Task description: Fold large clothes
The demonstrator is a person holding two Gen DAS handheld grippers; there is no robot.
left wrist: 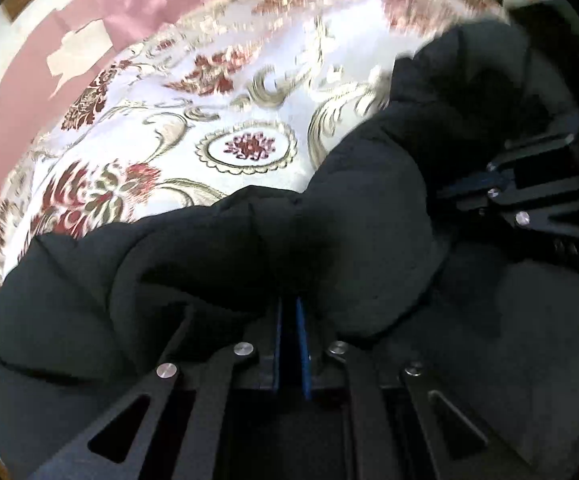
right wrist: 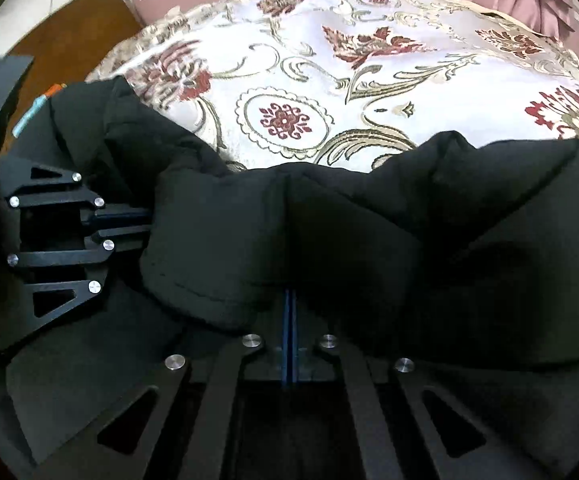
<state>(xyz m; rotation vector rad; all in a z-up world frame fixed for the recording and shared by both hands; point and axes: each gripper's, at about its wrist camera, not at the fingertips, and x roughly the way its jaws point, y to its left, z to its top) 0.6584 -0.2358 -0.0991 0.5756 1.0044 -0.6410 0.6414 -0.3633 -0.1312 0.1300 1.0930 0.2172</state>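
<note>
Bright, fisheye-warped; left view motion-blurred.

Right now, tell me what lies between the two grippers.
A puffed fold of the black padded jacket spans from the left gripper to the right gripper, seen in the right wrist view.

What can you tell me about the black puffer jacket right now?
The black puffer jacket is thick, quilted and matte, with stitched seams between padded sections. It lies bunched in soft rolls on the floral bedspread, covering the near part. Both grippers are shut on a raised fold: the left gripper pinches it in its own view, the right gripper likewise. The fold puffs up above each set of blue pads. Sleeves and collar cannot be told apart.
</note>
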